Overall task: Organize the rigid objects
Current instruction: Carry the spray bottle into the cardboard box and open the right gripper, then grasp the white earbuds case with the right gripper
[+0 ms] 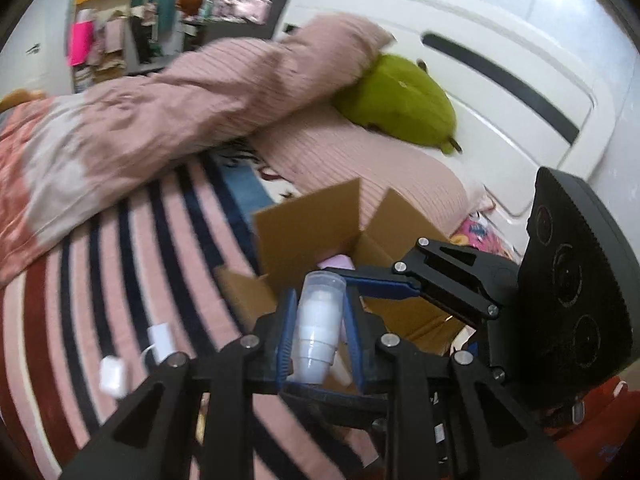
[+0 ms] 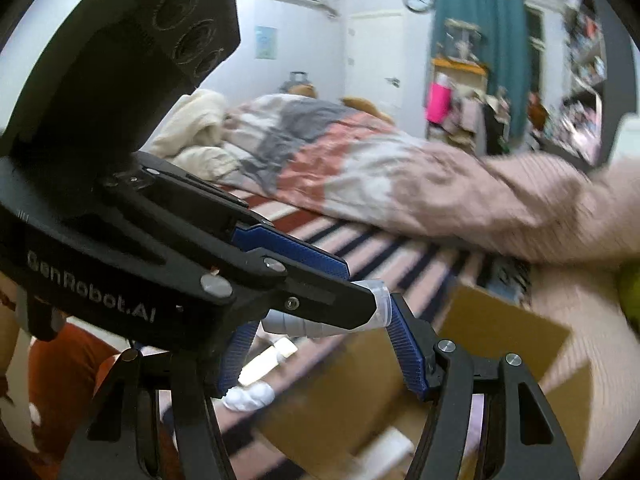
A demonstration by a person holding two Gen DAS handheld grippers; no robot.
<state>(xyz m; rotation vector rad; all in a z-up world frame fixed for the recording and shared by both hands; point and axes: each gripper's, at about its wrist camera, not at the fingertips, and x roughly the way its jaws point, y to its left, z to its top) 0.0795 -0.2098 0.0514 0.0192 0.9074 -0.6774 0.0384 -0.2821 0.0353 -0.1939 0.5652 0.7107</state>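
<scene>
1. Left wrist view: left gripper (image 1: 320, 336) is clamping a white pump bottle (image 1: 318, 328), blue pads (image 1: 285, 340) pressing on both its sides, clear cap pointing out past the fingertips.
2. Bottle is sitting lengthwise between the fingers, probably so it stays steady while being carried.
3. Open cardboard box (image 1: 308, 224) is lying just beyond the fingertips on the striped bedsheet (image 1: 120, 264); likely the drop spot, flaps standing up for access.
4. Right wrist view: right gripper (image 2: 320, 344) is standing with fingers apart, nothing pressed between its pads (image 2: 408, 356).
5. Left gripper's fingers are crossing in front of the right fingertips, the bottle's cap end (image 2: 380, 300) showing there.
6. White adapter with cable (image 1: 160, 342) is lying on the sheet left of the left fingers, not yet sorted.
</scene>
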